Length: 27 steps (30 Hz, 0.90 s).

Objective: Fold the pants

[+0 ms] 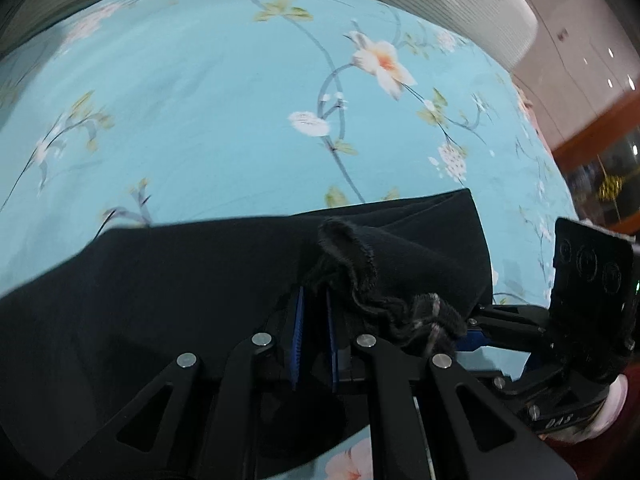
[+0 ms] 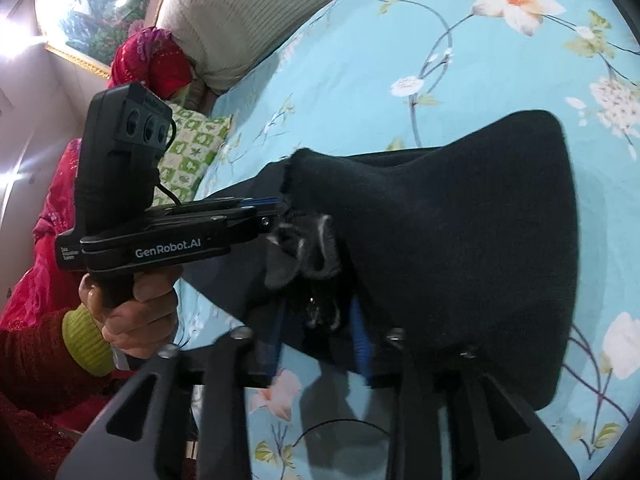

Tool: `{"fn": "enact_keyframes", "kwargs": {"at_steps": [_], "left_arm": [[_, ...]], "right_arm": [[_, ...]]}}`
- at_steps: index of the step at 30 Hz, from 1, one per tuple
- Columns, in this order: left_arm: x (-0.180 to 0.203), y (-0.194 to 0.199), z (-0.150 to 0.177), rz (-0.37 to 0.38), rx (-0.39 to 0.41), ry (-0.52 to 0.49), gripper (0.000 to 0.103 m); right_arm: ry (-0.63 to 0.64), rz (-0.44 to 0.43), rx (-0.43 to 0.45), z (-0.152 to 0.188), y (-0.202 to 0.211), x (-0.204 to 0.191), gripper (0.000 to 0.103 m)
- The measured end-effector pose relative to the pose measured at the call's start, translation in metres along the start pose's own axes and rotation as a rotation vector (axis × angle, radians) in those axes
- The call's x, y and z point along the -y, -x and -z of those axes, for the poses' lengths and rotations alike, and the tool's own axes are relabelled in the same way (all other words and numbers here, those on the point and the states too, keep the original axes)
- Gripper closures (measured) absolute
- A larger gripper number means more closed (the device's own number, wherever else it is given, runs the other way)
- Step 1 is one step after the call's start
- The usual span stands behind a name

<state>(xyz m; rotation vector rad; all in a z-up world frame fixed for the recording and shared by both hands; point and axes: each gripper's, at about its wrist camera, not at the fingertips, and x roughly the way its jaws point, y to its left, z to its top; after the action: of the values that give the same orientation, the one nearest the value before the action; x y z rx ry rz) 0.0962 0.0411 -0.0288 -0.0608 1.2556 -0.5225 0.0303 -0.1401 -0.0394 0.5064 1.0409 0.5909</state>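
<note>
The black pants [image 1: 168, 280] lie on a light blue floral bedsheet [image 1: 200, 120]; in the right wrist view the pants [image 2: 460, 240] hang in a lifted fold. My left gripper [image 1: 314, 300] has its blue pads close together on a bunched black edge of the pants. My right gripper [image 2: 320, 312] has its blue pads on either side of a bunched fold of the pants. The left gripper also shows from the side in the right wrist view [image 2: 276, 212], pinching the same edge. The right gripper's body shows in the left wrist view [image 1: 500, 320].
A ribbed beige headboard cushion [image 2: 240, 20] runs along the bed's far side. A green patterned pillow [image 2: 192, 152] and red fabric [image 2: 152, 60] lie at the bed's left. A framed picture [image 2: 92, 8] hangs on the wall.
</note>
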Motion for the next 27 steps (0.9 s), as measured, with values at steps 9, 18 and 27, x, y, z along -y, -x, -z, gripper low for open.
{"fn": "enact_keyframes", "kwargs": {"at_steps": [9, 18, 27], "left_arm": [[-0.027, 0.032, 0.027, 0.011, 0.059, 0.169, 0.093], [-0.047, 0.050, 0.059, 0.000, 0.084, 0.295, 0.083], [-0.076, 0.071, 0.096, -0.043, 0.123, 0.471, 0.068]], "right_arm": [[0.062, -0.002, -0.041, -0.003, 0.000, -0.020, 0.057], [0.099, -0.010, -0.010, -0.014, 0.008, -0.040, 0.057], [0.127, 0.008, -0.027, -0.024, 0.004, -0.051, 0.055]]}}
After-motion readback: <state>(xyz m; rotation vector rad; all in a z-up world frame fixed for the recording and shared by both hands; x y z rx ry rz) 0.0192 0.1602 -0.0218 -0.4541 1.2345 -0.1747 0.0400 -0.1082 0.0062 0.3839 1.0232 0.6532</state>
